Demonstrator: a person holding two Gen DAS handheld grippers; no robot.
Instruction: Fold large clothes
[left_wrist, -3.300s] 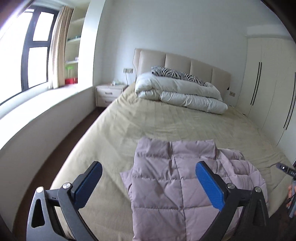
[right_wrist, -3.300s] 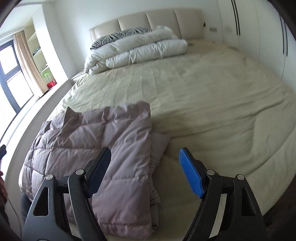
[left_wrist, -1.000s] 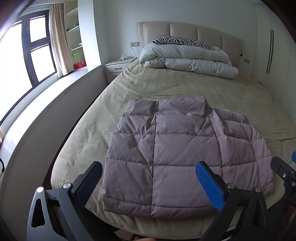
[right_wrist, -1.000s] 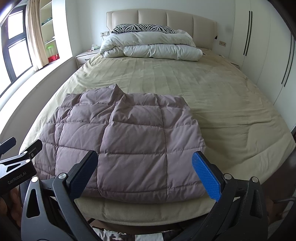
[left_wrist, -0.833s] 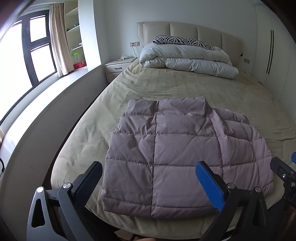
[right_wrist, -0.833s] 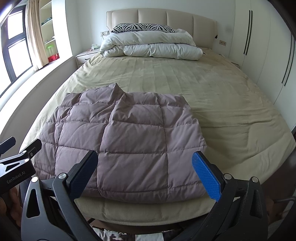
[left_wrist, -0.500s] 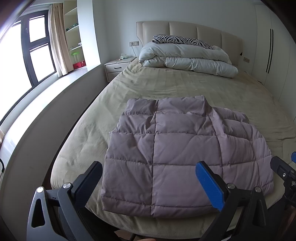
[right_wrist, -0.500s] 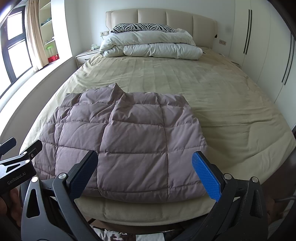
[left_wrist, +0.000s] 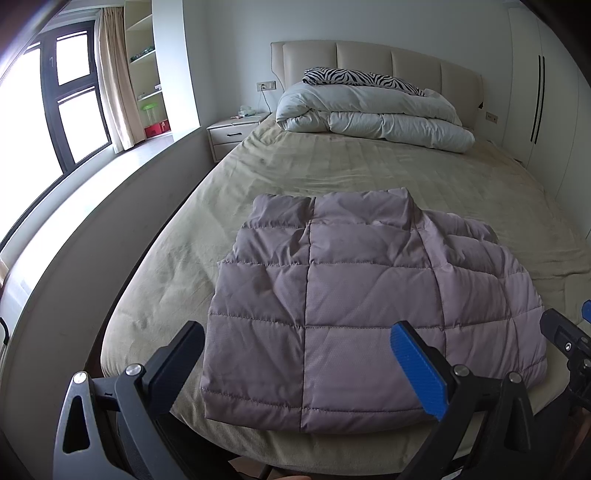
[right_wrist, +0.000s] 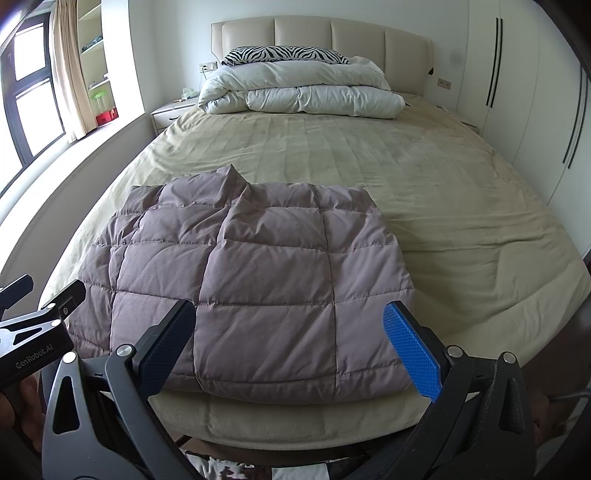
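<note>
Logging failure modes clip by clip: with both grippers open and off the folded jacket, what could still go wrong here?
1. The folded mauve quilted puffer jacket lies at the foot edge of the beige bed sheet; a nudge could slide it off.
2. Its puffy layers look springy, and the far corner already sticks up, so the fold may loosen.
3. The open left gripper and right gripper hang close to the near hem and could snag it.

1. The bed (right_wrist: 443, 192), under a beige cover, stretches ahead of both grippers.
2. A folded mauve quilted jacket (right_wrist: 258, 280) lies flat on its near end, just ahead of the fingers.
3. A rolled white duvet (right_wrist: 303, 94) lies far ahead at the headboard, a zebra-print pillow (right_wrist: 284, 53) behind it.
</note>
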